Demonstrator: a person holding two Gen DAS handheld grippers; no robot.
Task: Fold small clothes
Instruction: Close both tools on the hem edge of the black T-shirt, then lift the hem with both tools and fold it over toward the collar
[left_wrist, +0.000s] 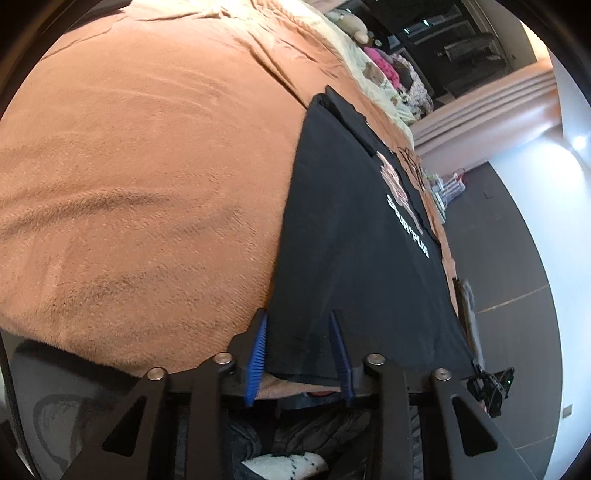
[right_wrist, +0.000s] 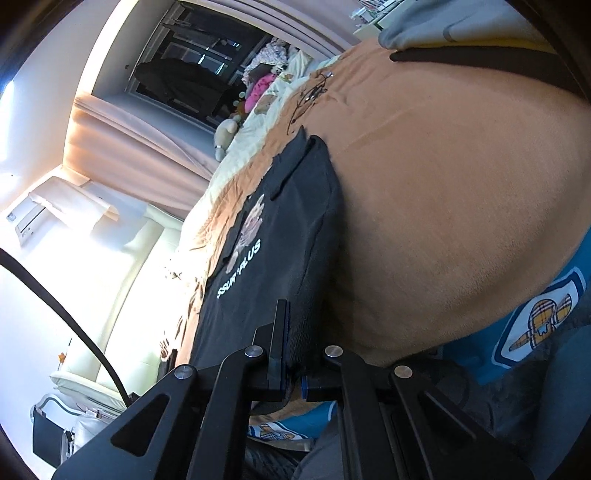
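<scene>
A black T-shirt (left_wrist: 343, 229) is lying folded on the brown blanket (left_wrist: 140, 177) at the bed's near edge. The left gripper (left_wrist: 299, 317) is straddling its near hem with jaws narrowly apart, while the right gripper (right_wrist: 291, 314) is pinching the hem's other corner with jaws closed.

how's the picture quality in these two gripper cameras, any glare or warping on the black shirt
Left wrist view: even light, black T-shirt sharp, brown blanket bulged by fisheye. Right wrist view: blown-out glare at left, shirt dark but print readable, edges curved.
</scene>
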